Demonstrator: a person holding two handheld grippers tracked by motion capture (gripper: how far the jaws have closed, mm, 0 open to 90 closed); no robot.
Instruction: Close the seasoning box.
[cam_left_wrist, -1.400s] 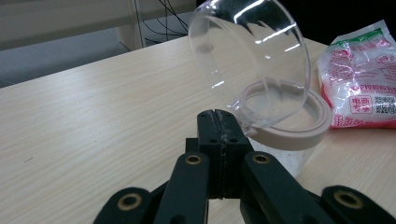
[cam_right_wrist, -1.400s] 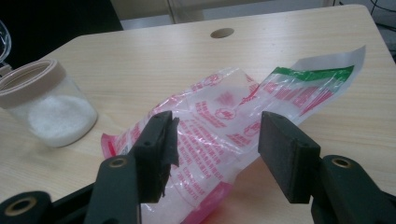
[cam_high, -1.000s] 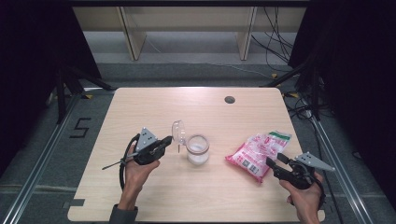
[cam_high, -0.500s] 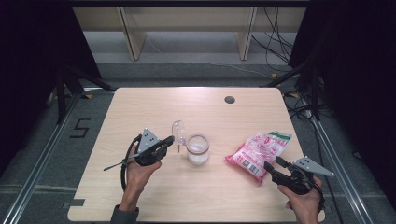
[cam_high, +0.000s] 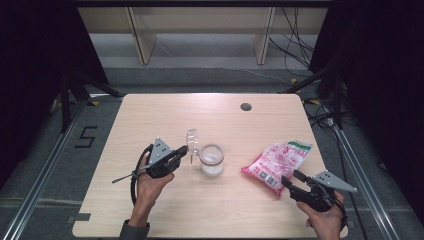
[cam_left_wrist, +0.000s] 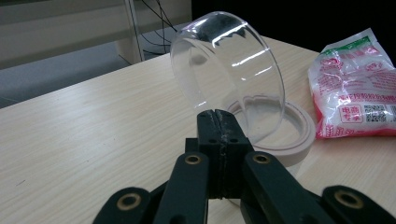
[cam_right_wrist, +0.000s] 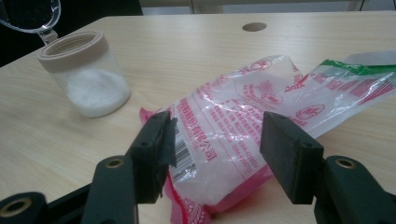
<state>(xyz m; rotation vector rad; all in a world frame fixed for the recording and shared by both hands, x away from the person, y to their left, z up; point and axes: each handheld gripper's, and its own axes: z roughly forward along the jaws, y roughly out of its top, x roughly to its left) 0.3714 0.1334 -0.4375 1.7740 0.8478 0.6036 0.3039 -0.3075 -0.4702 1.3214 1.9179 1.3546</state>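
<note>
Left gripper: jaws clamped together on the rim of a clear dome lid, which is held lifted and tilted on edge just beside the jar — at the side facing the surface's left edge. In the left gripper view the lid stands directly above the jaw tips, with the jar's beige collar visible through and behind it.

Jar: upright near the middle of the surface, slightly toward the near edge, mouth uncovered. It contains white granules, filling roughly its lower half.

Right gripper: jaws apart, pointed at the pink-and-white plastic bag. In the right gripper view the bag's near end lies between the two jaws — neither pad presses on it.

Bag: flat on the surface toward the right edge, well apart from the jar, green-striped end pointing toward the far right corner.
</note>
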